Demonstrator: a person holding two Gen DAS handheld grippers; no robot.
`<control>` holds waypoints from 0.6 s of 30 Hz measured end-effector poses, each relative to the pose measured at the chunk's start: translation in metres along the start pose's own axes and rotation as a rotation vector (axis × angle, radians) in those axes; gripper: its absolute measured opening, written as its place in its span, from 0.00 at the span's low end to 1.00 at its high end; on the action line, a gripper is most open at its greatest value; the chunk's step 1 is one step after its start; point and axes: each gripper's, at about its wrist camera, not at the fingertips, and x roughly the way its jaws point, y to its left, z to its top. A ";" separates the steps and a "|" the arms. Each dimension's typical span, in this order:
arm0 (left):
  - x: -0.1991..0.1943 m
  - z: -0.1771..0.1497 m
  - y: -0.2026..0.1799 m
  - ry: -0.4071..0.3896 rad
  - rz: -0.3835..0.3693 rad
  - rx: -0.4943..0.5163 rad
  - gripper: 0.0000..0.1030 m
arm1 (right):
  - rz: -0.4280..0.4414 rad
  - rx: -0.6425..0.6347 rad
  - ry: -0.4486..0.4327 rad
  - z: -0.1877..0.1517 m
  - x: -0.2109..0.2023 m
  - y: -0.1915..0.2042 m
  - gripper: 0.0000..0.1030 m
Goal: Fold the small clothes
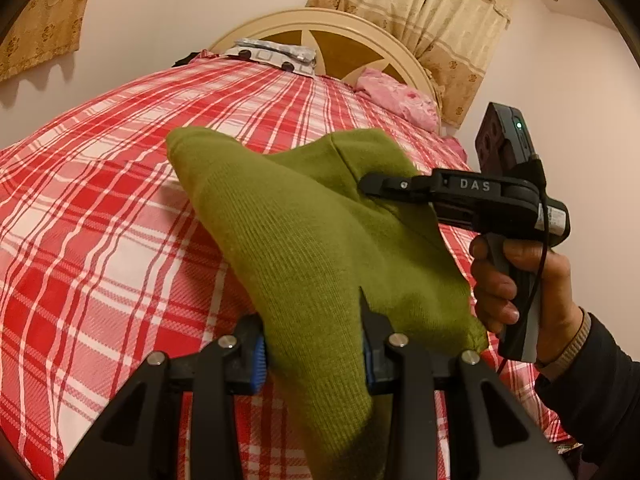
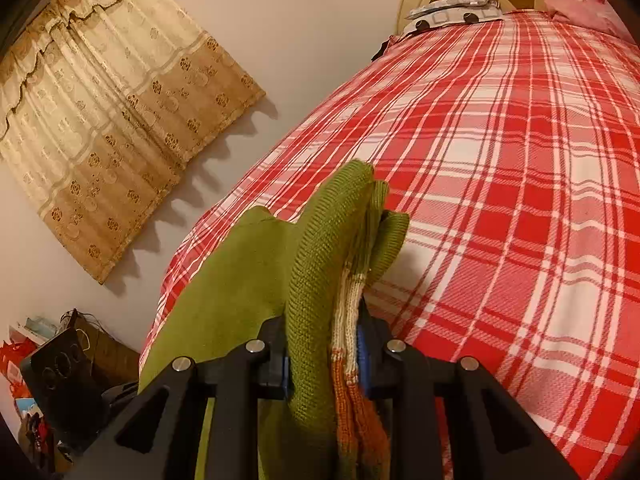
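The biggest thing here is the bed [image 1: 100, 220], covered in a red and white plaid sheet that fills most of both wrist views, with a cream arched headboard [image 1: 320, 24] up at 12 o'clock in the left view. Beige lacy curtains [image 2: 100, 120] hang on the wall, at about 10 o'clock in the right view. A pink pillow [image 1: 400, 100] sits by the headboard around 1 o'clock, and a grey patterned bundle [image 1: 276, 54] lies beside it at 12. The task's thing, a green knit garment [image 1: 304, 240], hangs stretched above the sheet right in the center of the left view, held between the two tools. The left gripper [image 1: 314, 356] at 6 o'clock has its blue-padded jaws pinching a fold of that green knit. The right gripper [image 2: 324, 360] is likewise clamped on a bunched edge of the garment, where cream and orange striped ribbing [image 2: 348, 340] shows next to the green. In the left view the right tool comes in from 3 o'clock, gripped by the person's hand [image 1: 516, 276] with a dark sleeve [image 1: 592, 392] behind it. A black speaker [image 2: 60, 380] sits among clutter at 8 o'clock in the right view.
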 end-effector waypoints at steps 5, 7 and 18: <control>-0.002 -0.005 0.006 0.015 0.007 -0.009 0.35 | 0.016 0.010 0.024 -0.003 0.010 0.000 0.24; -0.004 -0.007 0.008 0.021 0.008 -0.011 0.35 | 0.019 0.008 0.032 -0.005 0.013 0.002 0.24; -0.008 -0.016 0.019 0.034 0.008 -0.024 0.35 | 0.026 0.001 0.066 -0.010 0.027 0.010 0.24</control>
